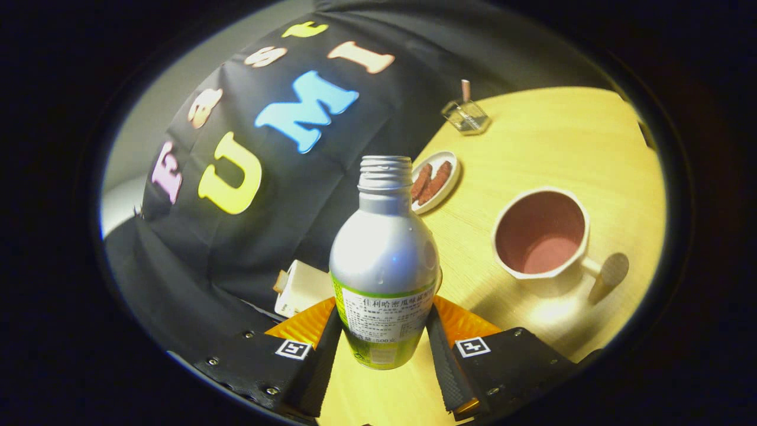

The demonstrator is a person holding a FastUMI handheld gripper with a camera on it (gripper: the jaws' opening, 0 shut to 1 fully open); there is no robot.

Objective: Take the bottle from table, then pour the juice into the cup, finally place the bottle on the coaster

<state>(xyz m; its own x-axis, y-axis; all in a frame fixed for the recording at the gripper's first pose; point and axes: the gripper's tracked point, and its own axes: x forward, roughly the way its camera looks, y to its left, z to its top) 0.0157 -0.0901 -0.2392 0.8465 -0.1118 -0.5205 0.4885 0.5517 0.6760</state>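
Observation:
A silver bottle (384, 260) with a green and white label and an open threaded neck stands between my two fingers. Both black pads press on its lower body, so the gripper (384, 340) is shut on it. The whole view is tilted, and the bottle's base seems lifted off the wooden table (550, 136). To the right of the bottle, beyond the right finger, sits a white cup (541, 234) with a dark pink inside and a handle. It looks empty.
A small white dish (437, 180) with two brown sticks lies beyond the bottle. Farther back stands a clear glass holder (466, 115) with a stick in it. A white box (301, 287) sits beside the left finger, at the table's edge.

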